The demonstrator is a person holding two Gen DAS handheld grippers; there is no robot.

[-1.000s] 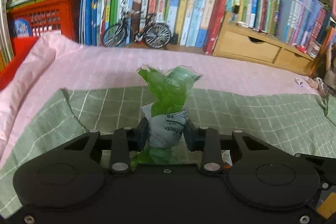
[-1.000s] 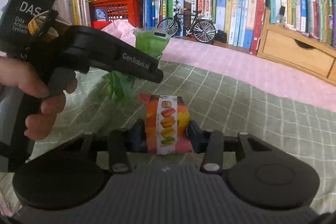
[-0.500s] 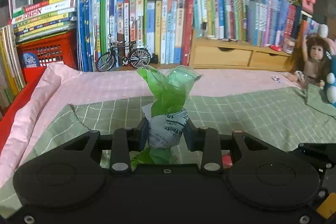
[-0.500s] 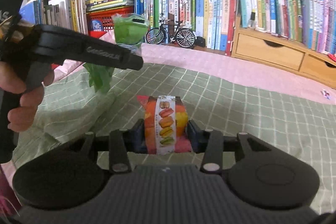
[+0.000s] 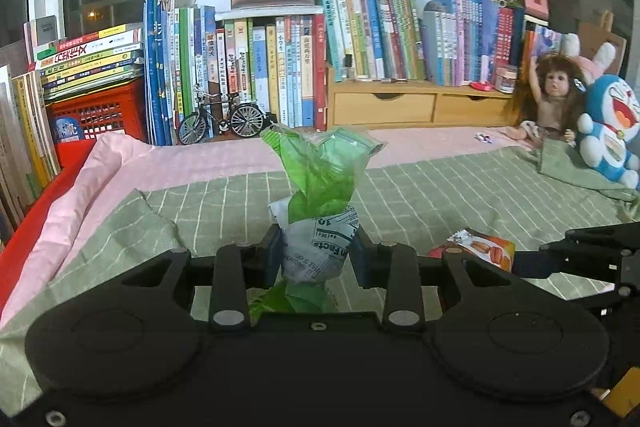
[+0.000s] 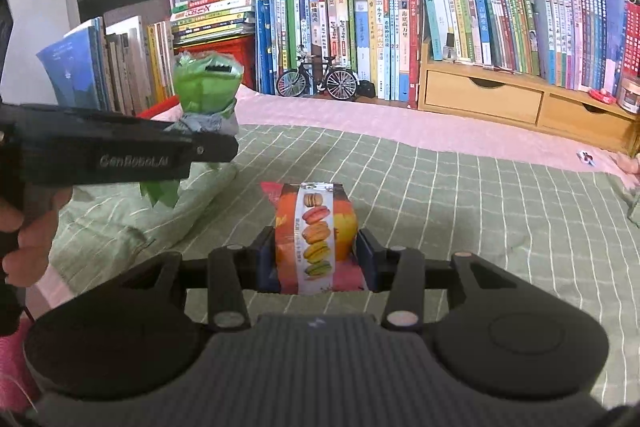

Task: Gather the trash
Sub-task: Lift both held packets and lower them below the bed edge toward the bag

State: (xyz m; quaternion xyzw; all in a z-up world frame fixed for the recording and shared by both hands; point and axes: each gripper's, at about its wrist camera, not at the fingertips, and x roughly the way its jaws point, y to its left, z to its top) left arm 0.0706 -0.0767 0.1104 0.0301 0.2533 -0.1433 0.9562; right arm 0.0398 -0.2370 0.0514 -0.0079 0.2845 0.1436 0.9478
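The left gripper (image 5: 316, 255) has its fingers closed partway on a twisted green wrapper (image 5: 320, 187), gripping its white printed section. The right gripper (image 6: 316, 259) has its fingers clamped on an orange macaron packet (image 6: 314, 231). Both items are held clear above the green checked bedspread (image 6: 460, 195).

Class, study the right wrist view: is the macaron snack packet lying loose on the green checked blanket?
No. The macaron snack packet is clamped between the fingers of the right gripper, held above the green checked blanket.
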